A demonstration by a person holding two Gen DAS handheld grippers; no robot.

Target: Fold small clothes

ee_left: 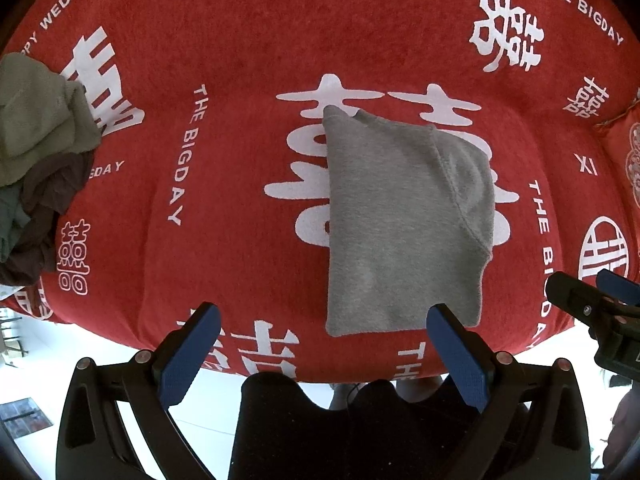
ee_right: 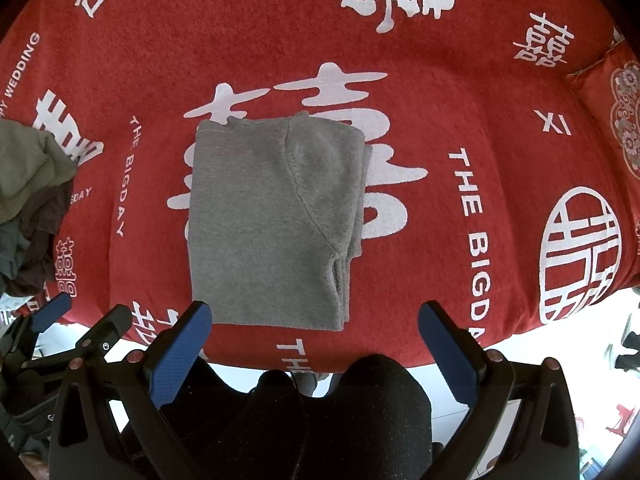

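A grey garment (ee_left: 400, 220) lies folded into a rectangle on the red printed cloth (ee_left: 240, 40); it also shows in the right wrist view (ee_right: 272, 220). My left gripper (ee_left: 324, 320) is open and empty, held just short of the garment's near edge. My right gripper (ee_right: 314, 316) is open and empty, also just short of the near edge. The right gripper's tip shows at the right edge of the left wrist view (ee_left: 592, 300), and the left gripper shows at the lower left of the right wrist view (ee_right: 60, 320).
A heap of unfolded olive, brown and teal clothes (ee_left: 36, 160) lies at the left, also in the right wrist view (ee_right: 28, 192). A red patterned cushion (ee_right: 624, 120) sits at the right. The cloth's near edge drops to a white floor (ee_left: 32, 360).
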